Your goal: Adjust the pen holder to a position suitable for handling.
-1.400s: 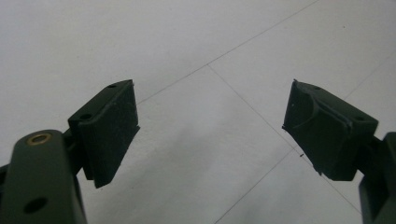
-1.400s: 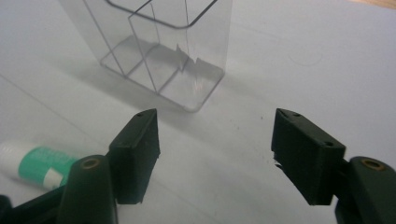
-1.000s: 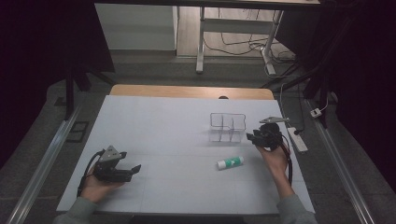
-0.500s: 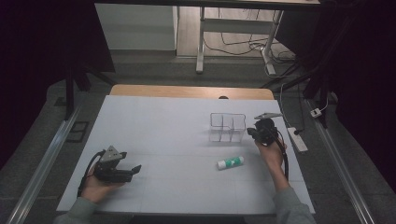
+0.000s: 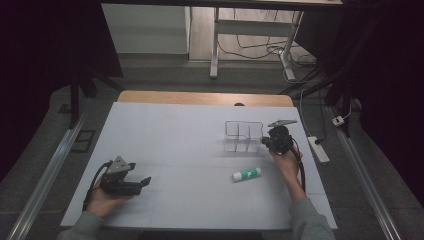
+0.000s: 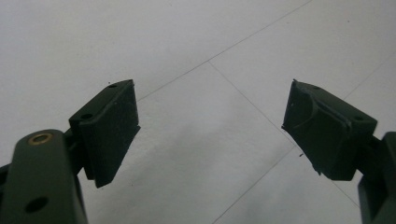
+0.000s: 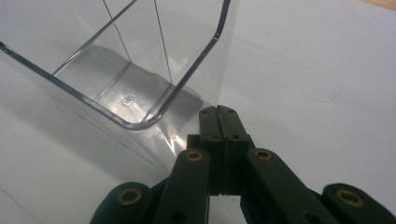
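Observation:
A clear plastic box (image 5: 243, 136) with dividers stands right of the table's middle. In the right gripper view its near corner (image 7: 126, 70) is empty inside. My right gripper (image 5: 266, 142) sits at the box's right side, beside the wall. Its jaws (image 7: 218, 112) are shut together with nothing between them. A white tube with a green label (image 5: 246, 174) lies on the table in front of the box. My left gripper (image 5: 144, 181) rests at the front left, held by a hand. It stands open (image 6: 210, 126) over the bare white surface.
The white table cover (image 5: 175, 150) has faint fold lines. A wooden strip (image 5: 200, 97) runs along the far edge. A power strip (image 5: 318, 148) lies off the right edge, with cables and table legs on the floor beyond.
The right gripper has moved a little away from the person and leftward, up to the box's right side. The left gripper has not moved.

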